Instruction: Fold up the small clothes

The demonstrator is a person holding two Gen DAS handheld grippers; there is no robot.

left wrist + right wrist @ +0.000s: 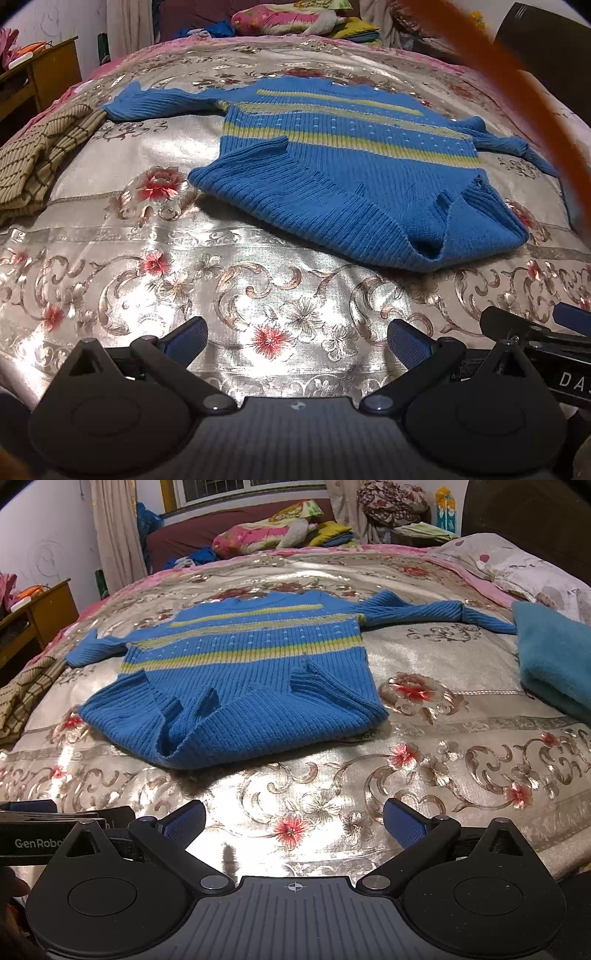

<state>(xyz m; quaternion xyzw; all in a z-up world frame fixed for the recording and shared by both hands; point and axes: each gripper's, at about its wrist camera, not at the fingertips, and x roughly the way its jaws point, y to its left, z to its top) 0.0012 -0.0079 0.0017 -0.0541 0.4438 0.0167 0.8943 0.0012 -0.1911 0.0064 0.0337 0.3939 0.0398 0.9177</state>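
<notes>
Shiny floral bedspread (pixel 332 782) covers the bed from its near edge to the far edge, where bright pillows (pixel 258 535) are heaped below a window. My blue sweater (pixel 251 672) lies flat near the middle of the bed, neck toward the far edge, yellow-green stripes across the chest. Both sleeves stretch out sideways toward the left and right edges. Its hem, nearest me, is rumpled and partly turned up, with one gaping fold at the near left corner of the garment.

I hold both tools low over the near edge, side by side and aimed at the far edge. My left gripper (pixel 297 341) is spread wide, nothing between its blue pads (pixel 188 338), hovering above bare bedspread short of the hem. My right gripper (pixel 293 821) is equally wide apart and empty, just beside the left one; each shows at the edge of the other's view. Neither touches the sweater.

A plaid cloth (pixel 40 155) is bunched at the bed's left edge, close to the left cuff. A teal blanket (pixel 554 657) sits at the right edge, near the right cuff. An orange strap (pixel 535 110) crosses the upper right of my left view, blurred. A wooden cabinet (pixel 40 613) stands beyond the left edge.
</notes>
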